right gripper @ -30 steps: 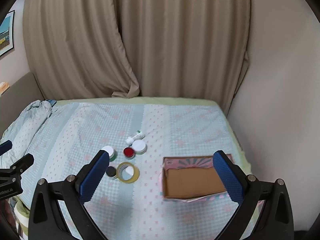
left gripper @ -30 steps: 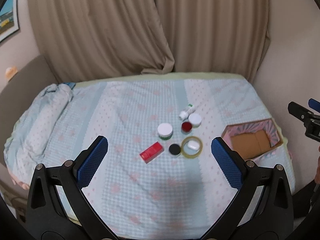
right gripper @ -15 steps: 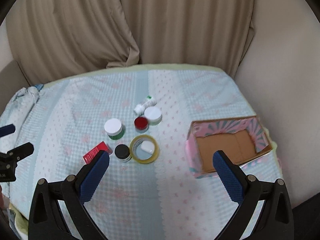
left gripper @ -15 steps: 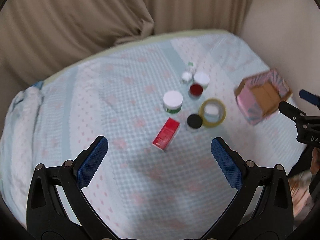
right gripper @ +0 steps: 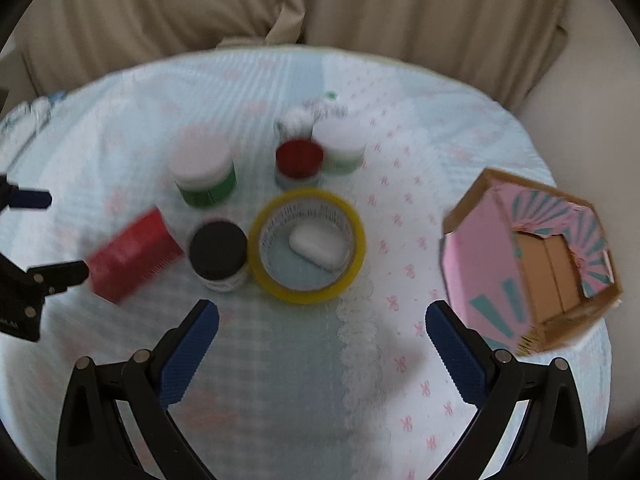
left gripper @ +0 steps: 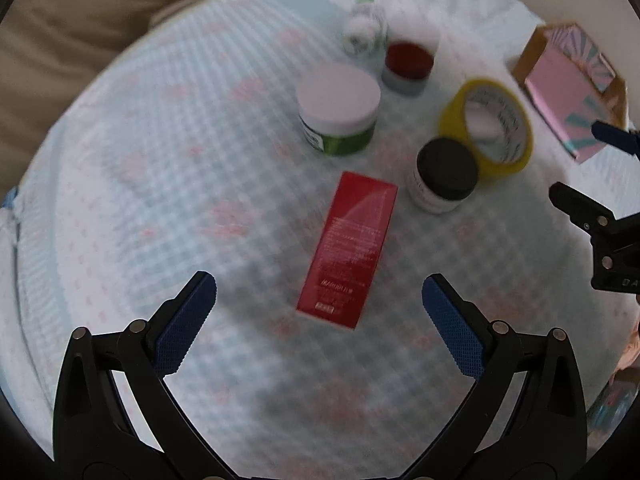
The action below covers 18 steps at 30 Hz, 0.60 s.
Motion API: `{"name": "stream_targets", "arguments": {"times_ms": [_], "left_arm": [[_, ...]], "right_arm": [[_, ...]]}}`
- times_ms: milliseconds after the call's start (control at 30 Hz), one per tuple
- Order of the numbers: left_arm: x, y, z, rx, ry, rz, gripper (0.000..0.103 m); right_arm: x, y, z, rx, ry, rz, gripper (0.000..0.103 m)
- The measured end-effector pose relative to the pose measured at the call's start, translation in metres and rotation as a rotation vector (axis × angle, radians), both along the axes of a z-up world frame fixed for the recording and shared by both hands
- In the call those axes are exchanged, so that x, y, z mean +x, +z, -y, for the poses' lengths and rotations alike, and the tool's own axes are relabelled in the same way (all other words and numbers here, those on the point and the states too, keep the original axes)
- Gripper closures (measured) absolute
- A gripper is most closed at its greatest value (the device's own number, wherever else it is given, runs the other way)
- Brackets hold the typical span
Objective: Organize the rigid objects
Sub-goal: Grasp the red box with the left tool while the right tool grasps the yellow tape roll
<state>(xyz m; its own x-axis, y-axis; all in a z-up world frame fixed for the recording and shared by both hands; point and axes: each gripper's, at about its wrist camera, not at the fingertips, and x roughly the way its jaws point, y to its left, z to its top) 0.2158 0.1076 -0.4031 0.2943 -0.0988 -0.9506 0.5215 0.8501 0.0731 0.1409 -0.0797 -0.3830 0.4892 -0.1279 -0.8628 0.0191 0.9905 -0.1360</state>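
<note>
A red box lies flat on the bed just ahead of my open, empty left gripper. Beyond it stand a black-lidded jar, a green jar with a white lid, a red-lidded jar, a small white bottle and a yellow tape roll. My right gripper is open and empty, just short of the tape roll, which rings a small white object. The red box lies at its left.
A pink, cardboard-lined open box sits at the bed's right edge, also in the left wrist view. The patterned bed sheet stretches in front. Beige curtains hang behind. A rumpled blanket lies far left.
Both grippers have moved down and forward toward the objects. The red box now sits close before the left gripper, the tape roll close before the right. Both stay open.
</note>
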Motion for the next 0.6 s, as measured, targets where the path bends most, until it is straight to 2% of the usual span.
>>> {"name": "stream_targets", "arguments": {"times_ms": [100, 267, 433, 533, 600], "left_arm": [[0.008, -0.021, 0.01, 0.018, -0.032, -0.05, 0.011], [0.015, -0.043, 0.023, 0.057, -0.091, -0.102, 0.027], [0.016, -0.052, 0.032, 0.065, -0.113, -0.125, 0.029], [0.017, -0.059, 0.038, 0.074, -0.128, -0.149, 0.05], [0.015, -0.064, 0.043, 0.084, -0.136, -0.157, 0.052]], "right_arm": [[0.013, -0.021, 0.001, -0.043, 0.051, -0.032, 0.0], [0.034, -0.037, -0.006, -0.109, 0.174, -0.059, 0.0], [0.05, -0.051, -0.015, -0.149, 0.273, -0.063, 0.0], [0.059, -0.056, -0.017, -0.166, 0.303, -0.066, 0.0], [0.065, -0.058, -0.016, -0.169, 0.323, -0.072, 0.0]]}}
